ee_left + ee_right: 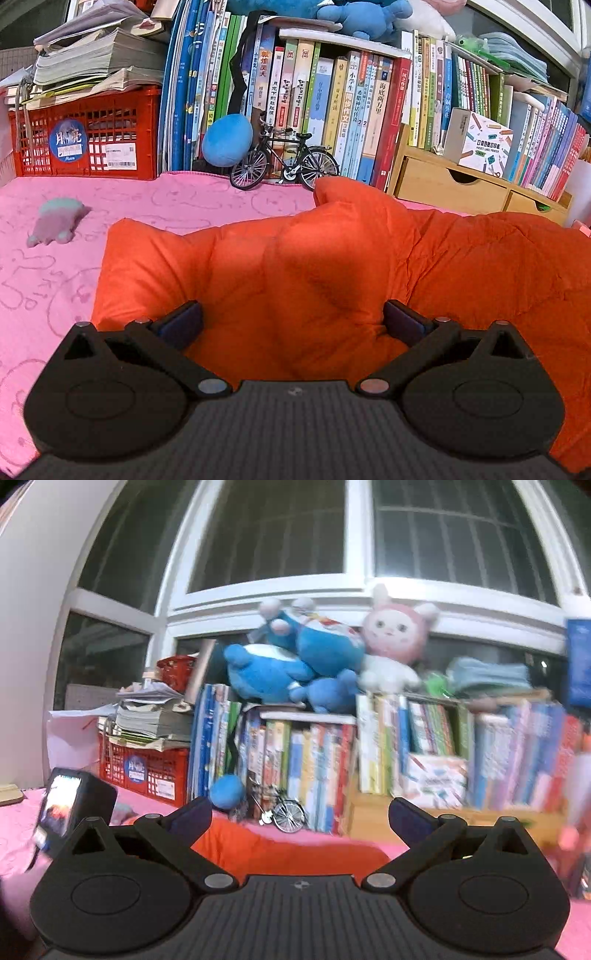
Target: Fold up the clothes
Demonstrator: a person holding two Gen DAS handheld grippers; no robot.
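Note:
A puffy orange jacket [332, 258] lies bunched on the pink patterned cloth [55, 288]. In the left wrist view my left gripper [293, 321] hangs low over it, jaws spread wide. The dark fingertips [184, 321] rest against the padding and grip nothing. In the right wrist view my right gripper [300, 818] is held higher and nearly level, open, with nothing between its jaws. Below it a strip of the orange jacket [284, 849] shows. The left gripper's camera body [70, 805] appears at the left edge of that view.
A small pale plush toy [55, 227] lies on the cloth at the left. Along the back stand a red crate [88, 144] under stacked papers, rows of books [332, 110], a model bicycle [284, 162], a blue ball [227, 140] and wooden drawers [454, 184]. Plush toys [314, 653] sit atop the books.

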